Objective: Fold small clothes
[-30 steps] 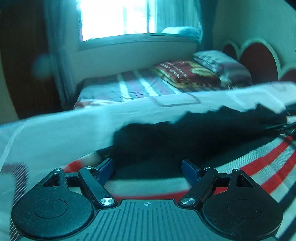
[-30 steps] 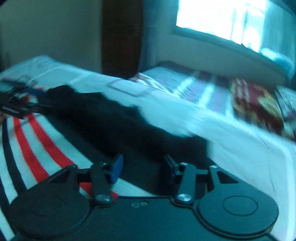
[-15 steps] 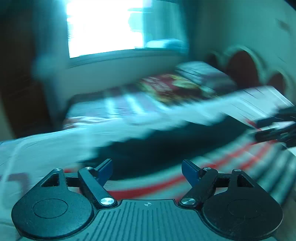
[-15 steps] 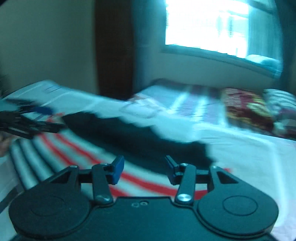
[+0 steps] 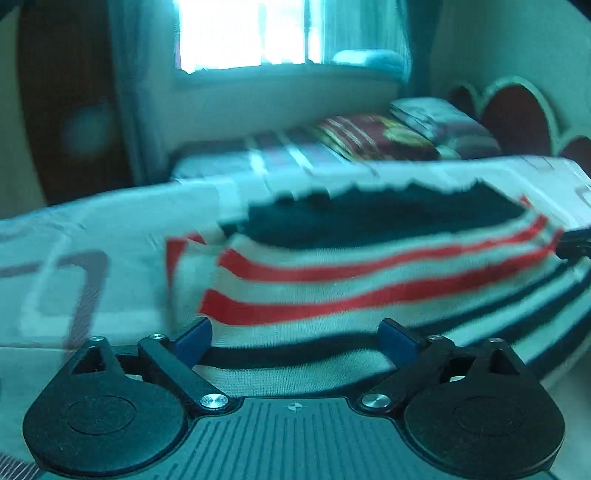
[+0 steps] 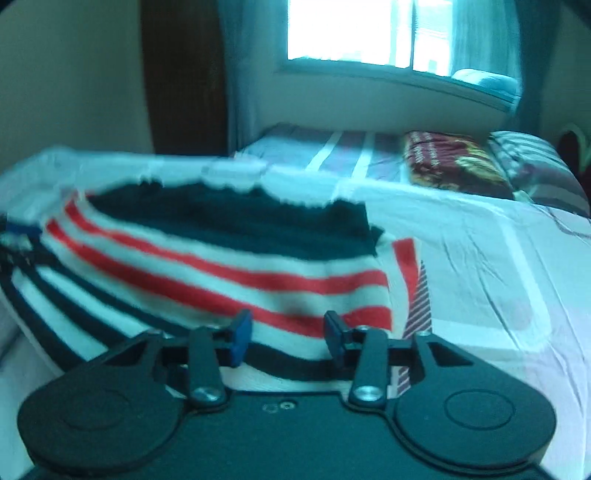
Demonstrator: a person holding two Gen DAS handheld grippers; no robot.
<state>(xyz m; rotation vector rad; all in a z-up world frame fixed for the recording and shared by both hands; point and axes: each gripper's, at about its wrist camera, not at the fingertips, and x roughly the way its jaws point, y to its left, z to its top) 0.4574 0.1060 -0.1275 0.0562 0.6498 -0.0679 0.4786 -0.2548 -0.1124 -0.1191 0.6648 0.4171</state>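
Note:
A small striped knit garment with red, white and dark bands lies on the white bed sheet; its far part is dark. It also shows in the right wrist view. My left gripper is open and empty, low over the garment's near left edge. My right gripper is open and empty over the garment's near right edge. The right gripper's tip shows at the left view's right edge; the left gripper's tip shows at the right view's left edge.
A second bed with a striped cover, a red blanket and pillows stands behind, under a bright window. A dark wooden door is at the back. A headboard stands at the right.
Both grippers have pulled back toward the garment's near edge. The view now shows the striped near part of the garment instead of mostly the dark part. Both stay open.

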